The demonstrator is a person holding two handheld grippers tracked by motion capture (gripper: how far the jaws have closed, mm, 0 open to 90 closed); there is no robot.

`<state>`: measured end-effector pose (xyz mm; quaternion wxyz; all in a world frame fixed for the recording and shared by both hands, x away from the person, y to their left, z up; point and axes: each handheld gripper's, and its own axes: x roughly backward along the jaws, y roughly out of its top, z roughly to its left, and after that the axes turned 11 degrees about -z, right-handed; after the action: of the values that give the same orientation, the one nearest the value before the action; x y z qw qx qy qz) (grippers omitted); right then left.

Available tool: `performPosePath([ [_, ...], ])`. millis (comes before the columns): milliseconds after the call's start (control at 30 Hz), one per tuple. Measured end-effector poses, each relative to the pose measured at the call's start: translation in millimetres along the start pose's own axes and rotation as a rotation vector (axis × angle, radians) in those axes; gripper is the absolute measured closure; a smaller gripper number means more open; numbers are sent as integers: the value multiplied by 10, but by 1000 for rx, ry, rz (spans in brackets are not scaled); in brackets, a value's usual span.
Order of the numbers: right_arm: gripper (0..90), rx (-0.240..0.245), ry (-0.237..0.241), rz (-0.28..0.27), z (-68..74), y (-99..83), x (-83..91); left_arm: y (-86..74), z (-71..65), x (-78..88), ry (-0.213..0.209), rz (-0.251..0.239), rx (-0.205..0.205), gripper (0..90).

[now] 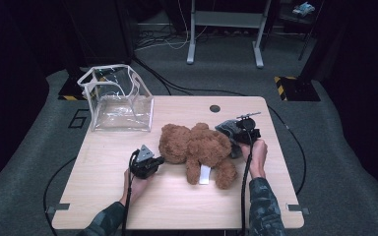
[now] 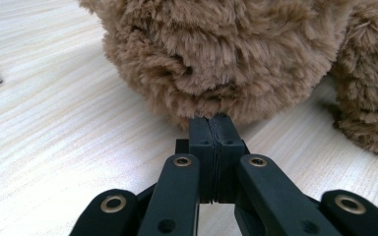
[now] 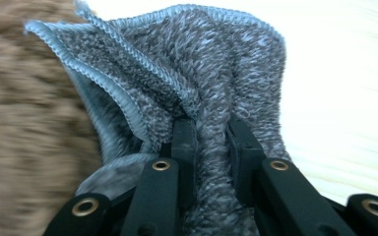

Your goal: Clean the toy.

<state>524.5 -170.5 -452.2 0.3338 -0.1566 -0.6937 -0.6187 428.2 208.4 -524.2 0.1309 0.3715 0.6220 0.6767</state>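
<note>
A brown teddy bear (image 1: 197, 147) lies in the middle of the wooden table (image 1: 177, 206), with a white tag (image 1: 204, 174) by its legs. My left gripper (image 1: 160, 159) lies low on the table at the bear's left side. In the left gripper view its jaws are shut, pads together, and the fingertips (image 2: 215, 123) touch the bear's fur (image 2: 226, 54). My right gripper (image 1: 240, 133) is at the bear's right side, shut on a grey knitted garment (image 1: 228, 129) with a blue stitched hem. In the right gripper view a fold of the knit (image 3: 211, 93) is pinched between the jaws, and the bear (image 3: 24, 128) is blurred at the left.
A clear plastic bag with white edging (image 1: 118, 98) stands open at the table's back left corner. A dark round hole (image 1: 215, 108) sits near the back edge. Cables run over the grey floor, and a metal frame (image 1: 225, 29) stands behind the table.
</note>
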Motion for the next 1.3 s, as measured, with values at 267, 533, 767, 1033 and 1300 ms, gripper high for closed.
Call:
performPosePath([
  [267, 771, -52, -103, 32, -302, -112, 95, 0, 4, 2, 3, -3, 0, 894],
  [533, 771, -69, 3, -117, -242, 87, 467, 1, 4, 2, 3, 0, -1, 895],
  [767, 772, -17, 89, -106, 67, 245, 382, 1, 7, 3, 2, 3, -5, 894],
  [1033, 772, -22, 137, -11, 145, 99, 90, 2, 7, 3, 2, 4, -5, 894],
  [1300, 773, -20, 71, 4, 88, 6, 30, 2, 8, 3, 2, 3, -4, 895],
])
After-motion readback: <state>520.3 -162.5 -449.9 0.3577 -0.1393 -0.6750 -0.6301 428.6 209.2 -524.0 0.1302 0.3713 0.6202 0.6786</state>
